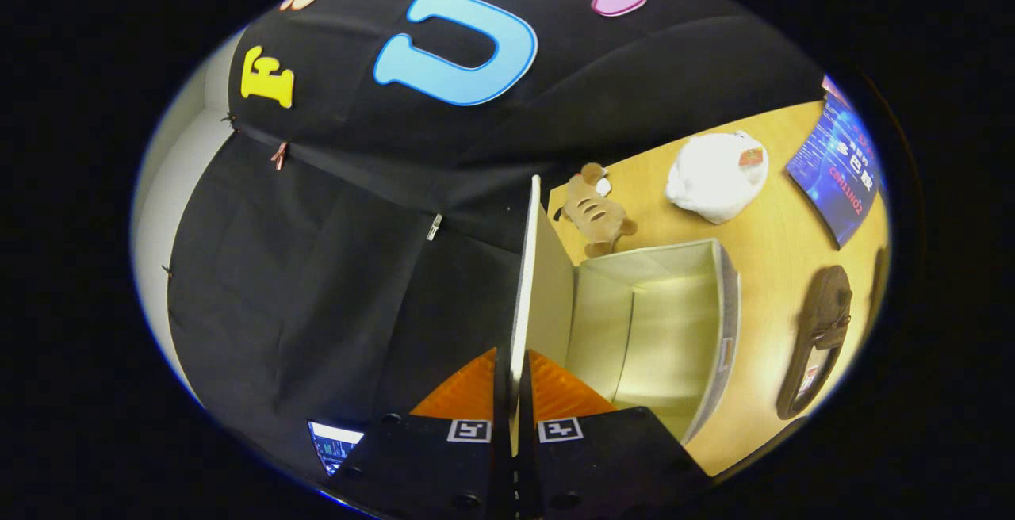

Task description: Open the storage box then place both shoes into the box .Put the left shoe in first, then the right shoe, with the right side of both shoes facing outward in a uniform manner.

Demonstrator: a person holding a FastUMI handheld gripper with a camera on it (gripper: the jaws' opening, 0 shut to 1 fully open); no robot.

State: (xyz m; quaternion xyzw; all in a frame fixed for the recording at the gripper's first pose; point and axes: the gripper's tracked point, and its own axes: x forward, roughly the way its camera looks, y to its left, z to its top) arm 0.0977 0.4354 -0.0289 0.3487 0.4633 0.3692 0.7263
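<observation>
My gripper point(514, 381) is shut on the lid point(530, 266) of the storage box, both fingers pressing its thin edge. The lid stands swung up, seen edge-on, running straight ahead from between the fingers. To the right of the lid the white storage box point(725, 322) lies open, its pale inside bare. A dark shoe point(817, 342) lies on the wooden table to the right of the box, sole side partly toward me. A sliver of a second dark shoe point(879, 278) shows just beyond it.
On the wooden table point(761, 235) beyond the box lie a brown plush dog point(595, 215) and a white plush toy point(718, 175). A blue leaflet point(840, 171) lies at the far right. The black booth cloth hangs to the left of the lid.
</observation>
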